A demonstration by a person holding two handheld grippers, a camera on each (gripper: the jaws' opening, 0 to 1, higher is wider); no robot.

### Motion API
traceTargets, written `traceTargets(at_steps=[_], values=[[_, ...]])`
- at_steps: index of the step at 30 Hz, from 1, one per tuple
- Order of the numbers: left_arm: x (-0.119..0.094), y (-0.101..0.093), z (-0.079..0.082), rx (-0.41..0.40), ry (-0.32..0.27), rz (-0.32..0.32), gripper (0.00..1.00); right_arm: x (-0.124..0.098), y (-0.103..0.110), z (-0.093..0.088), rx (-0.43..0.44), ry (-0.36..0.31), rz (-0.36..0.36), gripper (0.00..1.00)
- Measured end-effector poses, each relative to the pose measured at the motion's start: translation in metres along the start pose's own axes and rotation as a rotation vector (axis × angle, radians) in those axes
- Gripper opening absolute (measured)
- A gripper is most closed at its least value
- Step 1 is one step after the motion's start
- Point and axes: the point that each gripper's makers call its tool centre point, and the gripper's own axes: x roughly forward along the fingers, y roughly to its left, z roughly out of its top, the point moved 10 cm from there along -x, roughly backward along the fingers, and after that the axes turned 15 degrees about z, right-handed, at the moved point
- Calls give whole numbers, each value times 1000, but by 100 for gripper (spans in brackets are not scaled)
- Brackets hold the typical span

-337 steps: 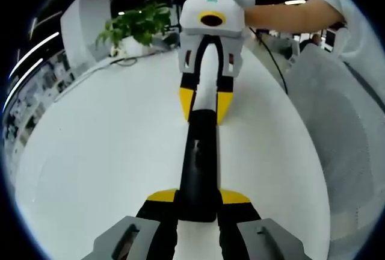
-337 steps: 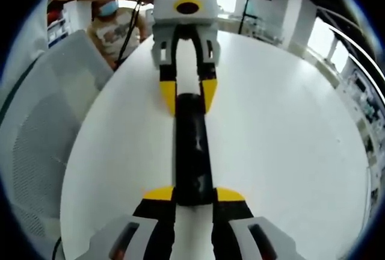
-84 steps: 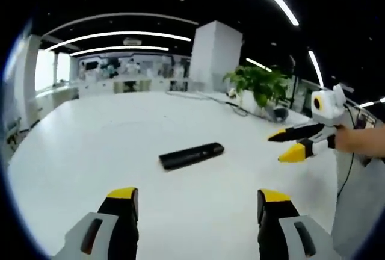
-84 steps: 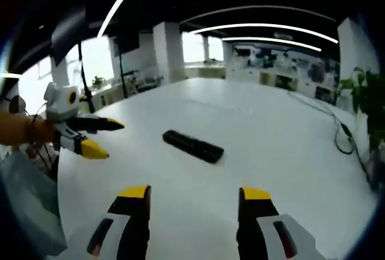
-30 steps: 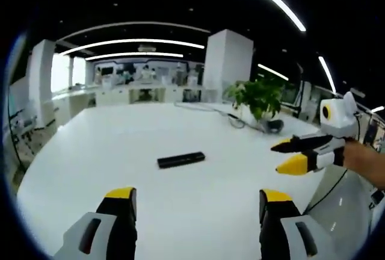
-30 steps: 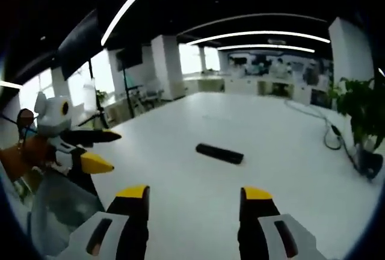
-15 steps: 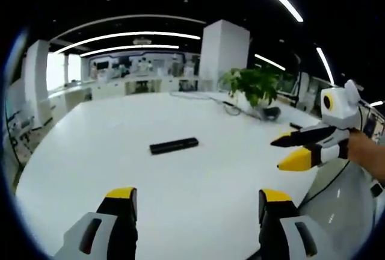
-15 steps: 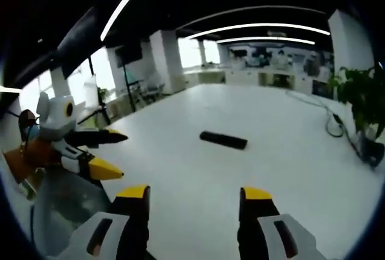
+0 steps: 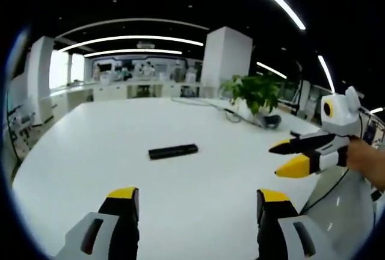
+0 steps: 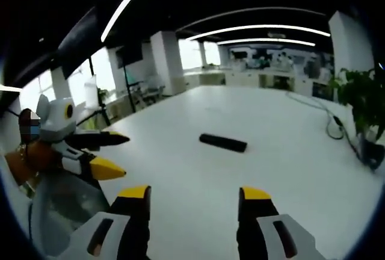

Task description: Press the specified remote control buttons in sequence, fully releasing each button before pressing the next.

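Note:
A black remote control (image 9: 173, 151) lies flat on the white table (image 9: 84, 164), well ahead of my left gripper (image 9: 194, 203), which is open with nothing between its yellow-tipped jaws. The right gripper (image 9: 287, 157) enters from the right edge, open, held by a hand. In the right gripper view the same remote control (image 10: 223, 142) rests on the table (image 10: 289, 170), far beyond my right gripper (image 10: 194, 203), also open and holding nothing. The left gripper (image 10: 114, 153) shows at the left, open, away from the remote.
A potted plant (image 9: 255, 94) and a black cable (image 9: 231, 115) sit at the table's far side. The plant (image 10: 361, 106) and cable (image 10: 337, 133) stand at the right of the right gripper view. A grey chair back (image 10: 66, 209) is at lower left.
Both grippers let go of the remote and pulled back and up from it. Over the last second both views drifted only slightly; the remote lies still.

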Motion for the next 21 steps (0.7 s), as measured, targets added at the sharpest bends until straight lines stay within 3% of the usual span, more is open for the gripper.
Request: traceTargets(at_steps=[21], values=[[1,0,-9,-19,20,-11,80,5,2,-10,-2,30,11,55]])
